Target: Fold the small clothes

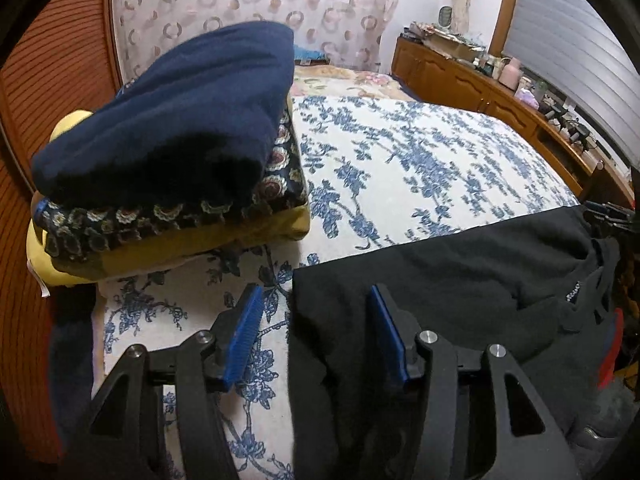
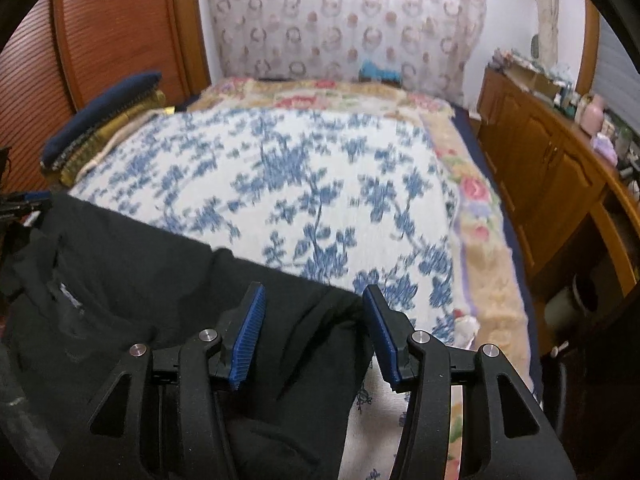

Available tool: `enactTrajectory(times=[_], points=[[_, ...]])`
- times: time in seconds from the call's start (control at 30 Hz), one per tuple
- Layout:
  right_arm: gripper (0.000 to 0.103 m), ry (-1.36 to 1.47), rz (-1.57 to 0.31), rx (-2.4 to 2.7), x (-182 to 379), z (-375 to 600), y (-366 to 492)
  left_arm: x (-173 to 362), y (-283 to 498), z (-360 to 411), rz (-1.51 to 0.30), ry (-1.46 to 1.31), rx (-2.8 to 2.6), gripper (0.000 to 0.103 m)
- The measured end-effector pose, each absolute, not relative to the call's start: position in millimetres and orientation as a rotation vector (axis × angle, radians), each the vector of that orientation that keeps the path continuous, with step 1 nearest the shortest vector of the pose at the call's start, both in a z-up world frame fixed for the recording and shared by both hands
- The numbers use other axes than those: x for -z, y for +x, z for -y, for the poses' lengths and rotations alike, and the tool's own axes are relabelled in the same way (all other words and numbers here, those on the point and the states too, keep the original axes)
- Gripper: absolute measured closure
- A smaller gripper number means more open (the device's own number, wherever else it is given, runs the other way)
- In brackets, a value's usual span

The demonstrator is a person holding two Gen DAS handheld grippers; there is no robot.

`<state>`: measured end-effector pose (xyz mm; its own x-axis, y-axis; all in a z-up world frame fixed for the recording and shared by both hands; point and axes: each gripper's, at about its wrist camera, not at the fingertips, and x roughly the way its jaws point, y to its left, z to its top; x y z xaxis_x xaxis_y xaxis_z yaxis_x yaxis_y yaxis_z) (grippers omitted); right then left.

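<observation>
A black garment [image 1: 440, 264] lies spread across the near edge of the bed, with a small white label showing near its neck [image 2: 68, 296]. My left gripper [image 1: 316, 292] stands open over the garment's left edge. Its blue pads [image 1: 244, 336] are apart and do not press the cloth. At the garment's right edge [image 2: 312, 320], my right gripper [image 2: 314, 290] is open in the same way, the black cloth lying under and between its jaws.
A stack of folded clothes [image 1: 180, 120] sits at the bed's left side: navy on top, then a dark patterned piece, then yellow. It also shows in the right wrist view [image 2: 104, 112]. A blue-flowered blanket [image 2: 300, 184] covers the bed. A cluttered wooden sideboard [image 2: 552, 168] runs along the right.
</observation>
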<state>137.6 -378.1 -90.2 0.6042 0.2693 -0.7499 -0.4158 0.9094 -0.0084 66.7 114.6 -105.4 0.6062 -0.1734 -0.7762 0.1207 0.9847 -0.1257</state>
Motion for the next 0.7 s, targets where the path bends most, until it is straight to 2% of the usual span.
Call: enactTrajectory(times=[0.03, 0.07, 0.1, 0.47, 0.7], points=[[0.051, -0.187, -0.848, -0.400, 94.6, 378.0, 139.7, 106.6, 67.8, -114.8, -0.909, -0.066, 0.171, 0.049], [0.043, -0.186, -0.851, -0.396, 96.4, 378.2, 140.6, 108.3, 68.4, -115.1, -0.916, -0.069, 0.169, 0.049], [0.040, -0.184, -0.852, -0.385, 97.9, 379.4, 141.9, 110.0, 69.0, -115.6, -0.921, -0.070, 0.167, 0.049], [0.030, -0.170, -0.862, -0.388, 107.7, 382.0, 145.1, 112.1, 69.5, -111.3, -0.914, -0.039, 0.159, 0.048], [0.029, -0.178, -0.862, -0.386, 108.5, 380.2, 145.0, 106.6, 81.1, -107.6, -0.940, -0.007, 0.192, 0.050]])
